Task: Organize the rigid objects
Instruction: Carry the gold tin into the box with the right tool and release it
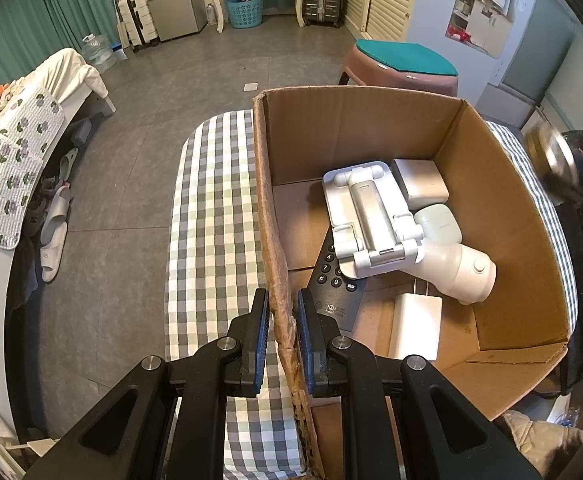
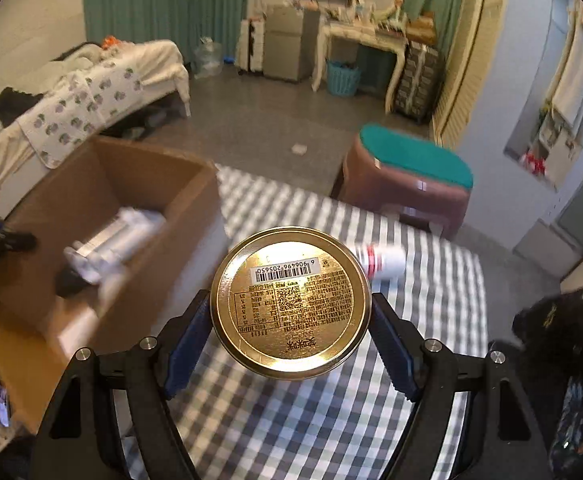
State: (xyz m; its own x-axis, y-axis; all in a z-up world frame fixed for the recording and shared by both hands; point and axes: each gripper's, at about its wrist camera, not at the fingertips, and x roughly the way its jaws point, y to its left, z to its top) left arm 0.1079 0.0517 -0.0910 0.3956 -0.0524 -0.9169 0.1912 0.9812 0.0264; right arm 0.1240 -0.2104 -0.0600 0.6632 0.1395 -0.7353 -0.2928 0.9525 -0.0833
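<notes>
The room is a bedroom with a grey tiled floor, a bed along one side and green curtains behind, and in the middle stands a desk [image 1: 215, 216] covered with a checked cloth. On this desk sits an open cardboard box [image 1: 491, 200], which serves as the place where the rigid things are collected. Inside it already lie a white folding stand [image 1: 367, 216], a black remote control [image 1: 333, 280] partly under the stand, a white charger [image 1: 415, 326] and some pale cases, piled loosely and touching one another. The left gripper [image 1: 282, 312] has its jaws on both sides of the near box wall, one inside and one outside, closed on the cardboard; I judge that it holds the box steady so it does not slide while things are dropped in. The right gripper [image 2: 291, 320] carries a round golden tin [image 2: 290, 302], its jaws pressed on the two sides of the rim, with the printed bottom turned to the camera. The tin hangs above the checked cloth, beside the box and not yet over it. A small white bottle [image 2: 385, 262] with red marks lies on its side on the cloth behind the tin, probably waiting for its turn.
</notes>
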